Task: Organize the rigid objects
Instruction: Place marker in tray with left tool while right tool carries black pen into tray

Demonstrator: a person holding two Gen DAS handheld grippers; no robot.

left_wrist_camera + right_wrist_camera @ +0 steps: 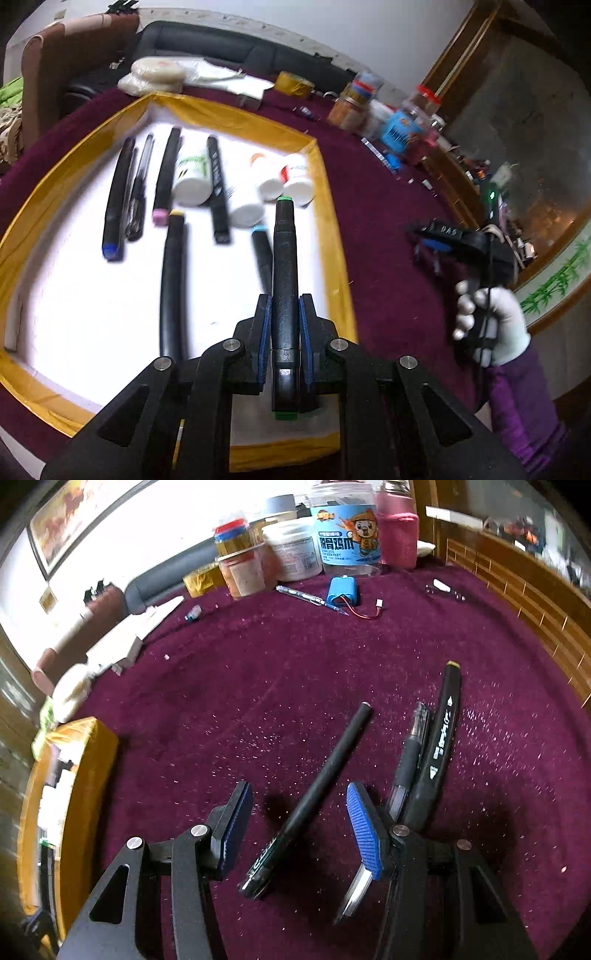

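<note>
A lived-in home room, as I see it.
At upper left, a dark sofa (207, 46) against a white wall; food jars (345, 535) crowd my maroon-clothed counter (295, 664), with a framed painting (77, 513) at upper left.

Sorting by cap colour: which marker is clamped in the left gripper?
The green-capped marker, clamped in the left gripper; the others lie loose in the tray.

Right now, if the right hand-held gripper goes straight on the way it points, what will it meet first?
Probably the slim black pen. It lies on the maroon cloth between the open fingers of the right hand-held gripper, slanting away. Depth is unclear, so the cloth itself could come first.
</note>
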